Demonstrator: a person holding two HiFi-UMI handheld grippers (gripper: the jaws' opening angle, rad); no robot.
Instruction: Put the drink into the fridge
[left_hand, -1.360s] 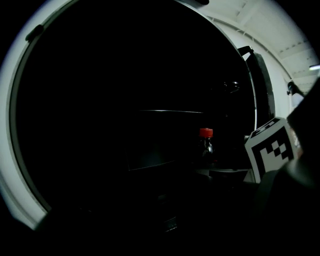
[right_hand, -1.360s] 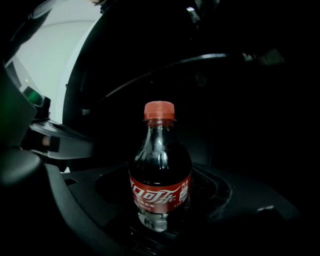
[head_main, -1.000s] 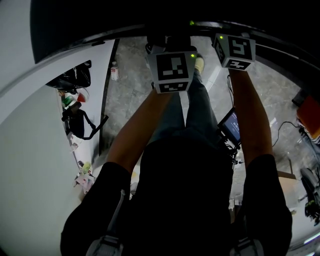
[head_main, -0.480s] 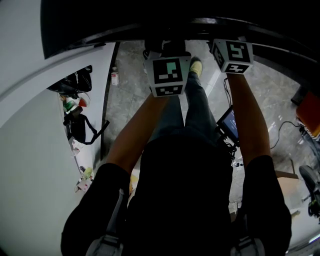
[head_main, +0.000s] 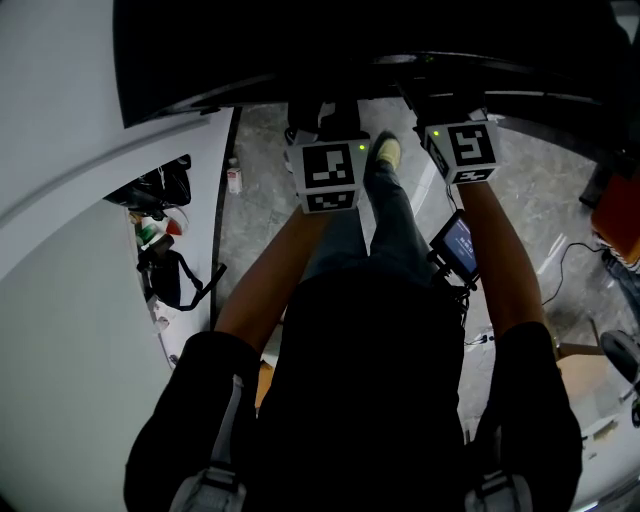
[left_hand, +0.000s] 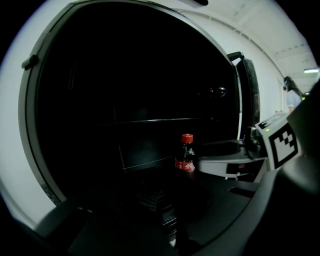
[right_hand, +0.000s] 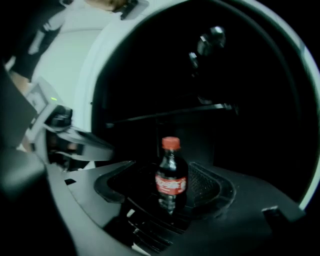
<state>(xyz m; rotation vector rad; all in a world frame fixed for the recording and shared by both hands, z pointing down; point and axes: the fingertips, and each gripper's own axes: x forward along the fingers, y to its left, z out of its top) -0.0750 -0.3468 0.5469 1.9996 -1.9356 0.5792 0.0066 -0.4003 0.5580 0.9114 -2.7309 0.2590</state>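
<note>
Right gripper (right_hand: 168, 210): jaws closed on a small cola bottle (right_hand: 171, 175), one on either side of its lower body. The bottle stands upright between them. Grip looks centred; I see no tilt.

Left gripper (left_hand: 165, 215): its view is very dark. I see nothing between the jaws, but I cannot tell how far apart they stand. From this side the bottle shows off to the right, in the other gripper.

Position: both grippers are held out in front of the person, side by side, facing the fridge (right_hand: 97, 75). Its pale frame rings a black interior, with the edge of a shelf (right_hand: 170, 114) running across behind the bottle. There are bright glints (right_hand: 210, 37) high in the dark area. I cannot tell whether they sit on a glass door or on something inside, so door state is not confirmed.

Progress, my judgement: pick-up done, and the bottle is carried up to the fridge front. It is not yet on a shelf. Left to do: get it past the frame, set it down on a shelf, release and back out, opening the door first if it proves shut.

Bottle: red cap, red label band, dark liquid nearly to the neck, narrow waist below the label. Slightly blurred in the right gripper view. Cap on, no visible dents.
</note>
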